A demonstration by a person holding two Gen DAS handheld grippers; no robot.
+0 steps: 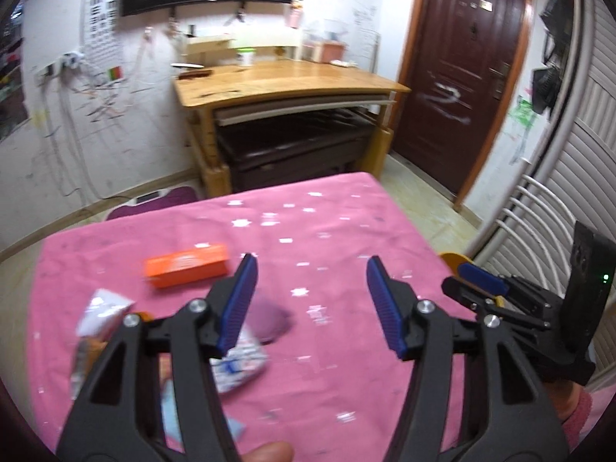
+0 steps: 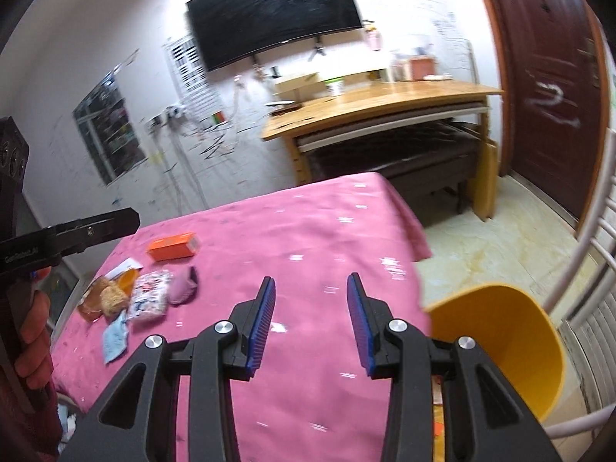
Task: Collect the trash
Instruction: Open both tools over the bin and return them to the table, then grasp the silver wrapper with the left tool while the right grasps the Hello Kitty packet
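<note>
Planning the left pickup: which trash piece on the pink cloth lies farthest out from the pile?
The orange box: it lies alone beyond the cluster of wrappers, a rigid carton, not crumpled packaging.

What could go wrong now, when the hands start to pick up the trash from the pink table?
1. The wrappers lie crowded and overlapping, so the open left gripper may pinch two or push some off the near table edge.
2. The yellow bin stands beyond the opposite edge, so a light piece might drop during the carry.

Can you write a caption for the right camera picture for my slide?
Open right tongs hover over the pink table, trash pile left, yellow bin right.
</note>
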